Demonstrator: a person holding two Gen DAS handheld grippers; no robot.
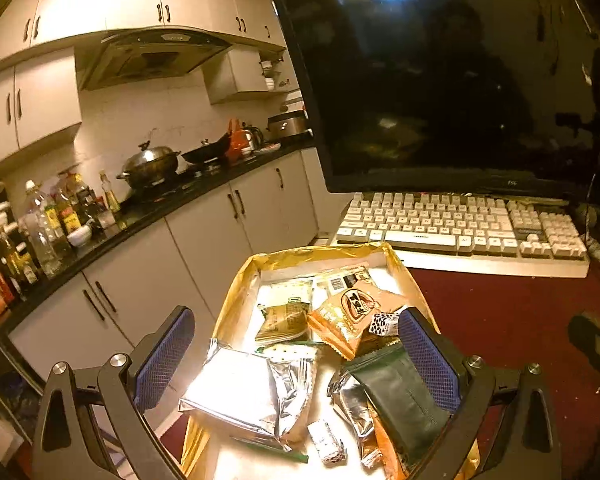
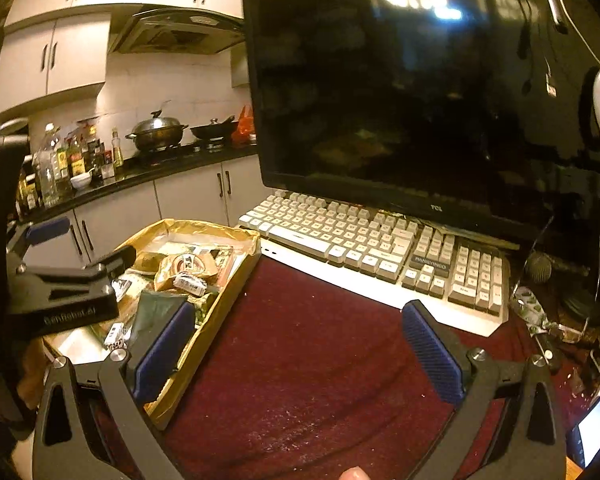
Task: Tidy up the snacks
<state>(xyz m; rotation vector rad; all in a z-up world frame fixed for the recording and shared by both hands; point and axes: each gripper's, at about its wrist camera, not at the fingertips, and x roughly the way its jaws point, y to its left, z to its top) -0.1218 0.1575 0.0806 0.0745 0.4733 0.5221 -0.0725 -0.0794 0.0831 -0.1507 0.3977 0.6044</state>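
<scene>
A shallow gold-lined box (image 1: 235,292) holds several snack packs: a silver foil pouch (image 1: 243,392), a dark green pouch (image 1: 396,400), an orange packet (image 1: 352,312), an olive packet (image 1: 283,320) and small black-and-white spotted sweets (image 1: 384,324). My left gripper (image 1: 297,360) hovers over these packs, open, its blue pads apart and pressing on nothing. In the right wrist view the box (image 2: 215,308) lies at the left with the left gripper (image 2: 83,244) above it. My right gripper (image 2: 297,356) stands open over the dark red cloth (image 2: 300,360), beside the box, with nothing between its fingers.
A white keyboard (image 2: 364,252) and a dark monitor (image 2: 420,88) stand behind the cloth. Cables and clutter (image 2: 540,312) lie at the right edge. A kitchen counter with bottles (image 1: 51,220) and pots (image 1: 151,164) runs along the left. A fingertip (image 2: 354,474) shows at the bottom.
</scene>
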